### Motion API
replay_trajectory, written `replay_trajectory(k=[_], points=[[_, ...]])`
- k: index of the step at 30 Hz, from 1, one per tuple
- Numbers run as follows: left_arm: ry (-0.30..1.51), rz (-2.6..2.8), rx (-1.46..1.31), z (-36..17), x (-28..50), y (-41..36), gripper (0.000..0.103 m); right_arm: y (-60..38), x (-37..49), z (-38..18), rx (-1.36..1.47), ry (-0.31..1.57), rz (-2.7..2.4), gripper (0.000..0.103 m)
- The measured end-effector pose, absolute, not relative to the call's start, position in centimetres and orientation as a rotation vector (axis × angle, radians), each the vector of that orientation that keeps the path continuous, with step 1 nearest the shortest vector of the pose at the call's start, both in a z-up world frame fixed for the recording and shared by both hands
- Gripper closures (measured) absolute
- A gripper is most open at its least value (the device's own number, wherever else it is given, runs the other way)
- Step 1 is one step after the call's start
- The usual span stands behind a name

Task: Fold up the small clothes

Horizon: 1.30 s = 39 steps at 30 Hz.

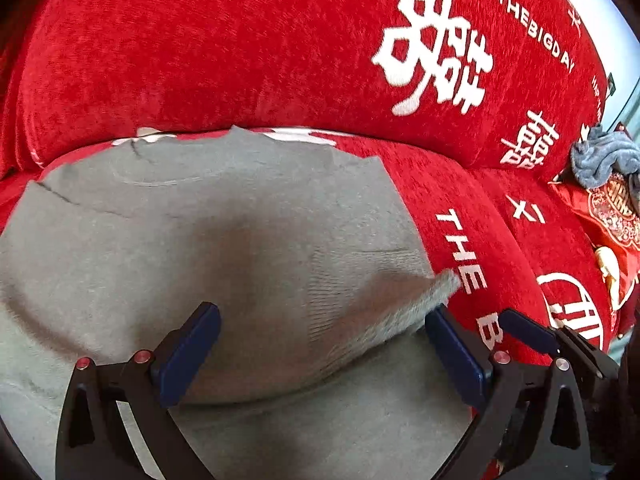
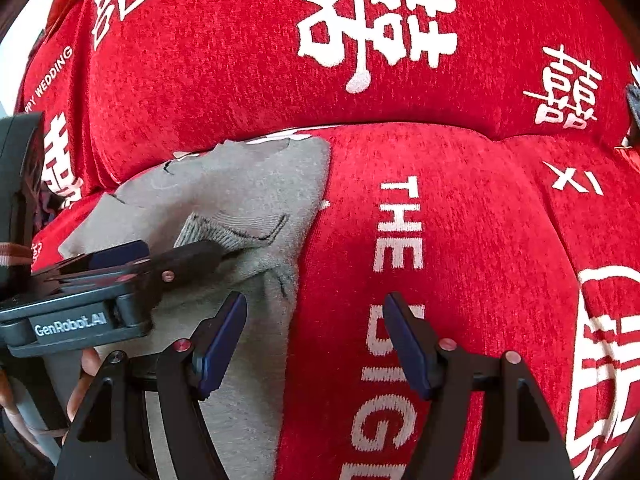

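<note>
A red sofa (image 1: 248,52) fills both views, its cover printed with white characters and words such as "THE BIG DAY". No container is in view; everything lies straight on the cushions.

The grey garment (image 1: 208,248) lies flat on the seat, its neckline up against the backrest. In the left wrist view it spreads past the left and bottom edges, so its full outline is cut off. A ribbed cuff (image 1: 404,304) slants across it, blurred, and its end reaches the inner face of the left tool's right finger.

The left tool (image 1: 322,344) stands wide open over the garment, pressing on nothing. In the right wrist view it is seen side-on, its finger tip hiding part of the cuff (image 2: 224,232).

The right tool (image 2: 316,344) is also open and empty, one finger over the garment's right edge, the other over bare red cover.

At the far right of the seat lie a blue-grey cloth (image 1: 604,156) and a red patterned cushion (image 1: 600,216), both cut by the lens rim.

Fingers (image 2: 86,376) show low on the left, mostly hidden.
</note>
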<state>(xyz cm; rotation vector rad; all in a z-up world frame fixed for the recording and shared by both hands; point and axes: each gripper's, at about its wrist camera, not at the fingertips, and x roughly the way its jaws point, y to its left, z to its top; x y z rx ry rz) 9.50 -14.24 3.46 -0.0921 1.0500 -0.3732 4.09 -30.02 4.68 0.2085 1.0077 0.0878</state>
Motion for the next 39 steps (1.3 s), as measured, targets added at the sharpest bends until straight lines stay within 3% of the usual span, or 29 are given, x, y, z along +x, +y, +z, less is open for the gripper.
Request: replay_trajectory(k=[7,12,17,18,19,20,21,22,26,33,38,39], points=[[0.958,-0.396,-0.111,6.3,8.0,-8.3,0.001,-30.4,4.4,5.6,0.425,0.988,0.211,0.029],[0.977,-0.182,-0.09,5.2,9.8,-3.1,0.001,-28.7,5.5,5.3,0.496,1.02,0.249,0.029],[1.02,-0.074,-0.142,3.1,10.5,0.8,0.001,-26.3,7.7,4.6,0.504,1.094,0.241,0.04],[1.029,-0.063,-0.133,2.7,10.5,1.2,0.001,-26.1,8.1,4.1,0.503,1.115,0.219,0.049],[1.036,-0.058,-0.124,2.2,10.5,1.5,0.001,-25.9,8.6,3.6,0.507,1.137,0.206,0.068],[1.048,-0.054,-0.116,1.7,10.5,1.8,0.001,-25.7,9.0,2.9,0.522,1.155,0.204,0.077],[1.052,-0.053,-0.114,1.4,10.4,2.1,0.001,-25.7,9.3,2.6,0.53,1.162,0.199,0.094],[1.048,-0.053,-0.112,1.4,10.3,2.3,0.001,-25.6,9.4,2.6,0.519,1.154,0.19,0.095],[1.025,-0.058,-0.143,2.0,10.2,3.6,0.001,-23.9,8.3,5.7,0.295,0.981,0.165,0.095],[1.052,-0.054,-0.129,1.5,10.4,5.3,0.001,-25.3,8.1,2.5,0.336,1.071,0.152,0.092],[0.972,-0.066,-0.12,4.6,10.9,6.4,0.001,-27.2,6.8,5.4,0.318,0.971,0.002,0.078],[0.972,-0.062,-0.113,4.8,11.4,6.4,0.001,-26.7,6.8,6.3,0.271,0.942,-0.023,0.067]])
